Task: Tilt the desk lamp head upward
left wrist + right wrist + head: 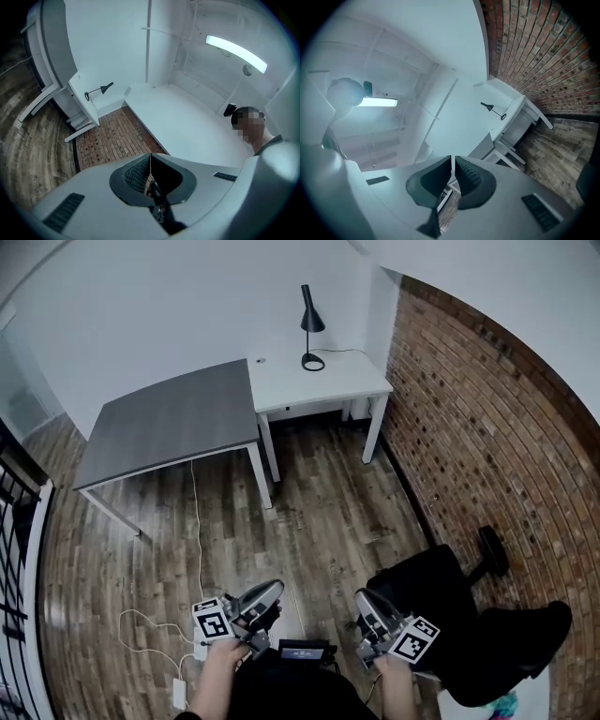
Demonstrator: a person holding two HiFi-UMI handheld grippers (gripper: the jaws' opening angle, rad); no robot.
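- Black metal desk lamp with cone head and ring base (311,321): stands on the small white table (347,376) in the far corner, beside the red brick wall (487,409), well apart from you.
- Grey-topped table (169,418): adjoins it on the left.
- Your left gripper (272,589) and right gripper (364,599): near, over the wood floor, each with jaws together on nothing.
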